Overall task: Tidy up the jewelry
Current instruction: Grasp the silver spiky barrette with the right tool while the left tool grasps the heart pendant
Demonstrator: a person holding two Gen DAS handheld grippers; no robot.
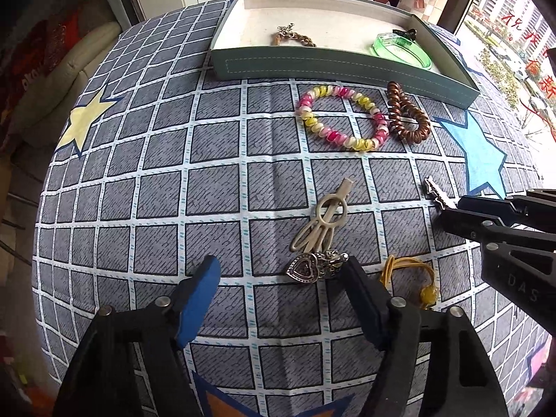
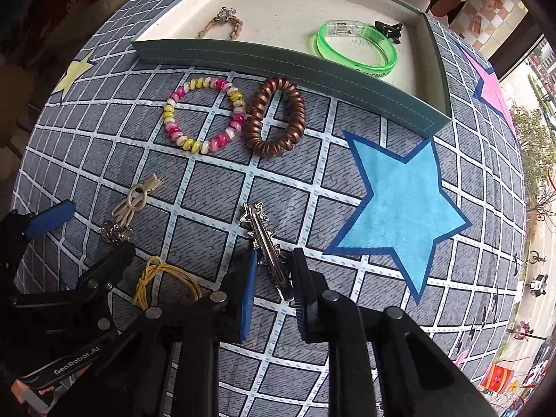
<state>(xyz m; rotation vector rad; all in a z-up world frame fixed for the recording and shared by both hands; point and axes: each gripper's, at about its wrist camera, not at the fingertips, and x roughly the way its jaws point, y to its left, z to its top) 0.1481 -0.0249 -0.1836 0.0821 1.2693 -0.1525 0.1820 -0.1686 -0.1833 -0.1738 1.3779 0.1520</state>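
My right gripper (image 2: 274, 274) points down at the checked cloth and is shut on a silver star hair clip (image 2: 264, 239). Both pads touch the clip's near end, and its star tip sticks out ahead. In the left wrist view that gripper (image 1: 448, 208) comes in from the right over the same clip (image 1: 434, 191). My left gripper (image 1: 281, 278) stands open over a silver heart charm (image 1: 305, 267), which lies just off the black right finger. A beige hair clip (image 1: 326, 215) lies just beyond the charm. A grey-green tray (image 1: 330, 66) sits at the far side.
The tray holds a chain bracelet (image 2: 222, 24), a green bangle (image 2: 358, 48) and a black claw clip (image 2: 389, 29). In front of it lie a pink-yellow bead bracelet (image 2: 205, 118) and a brown spiral hair tie (image 2: 276, 118). A yellow elastic cord (image 2: 166, 278) lies between the grippers.
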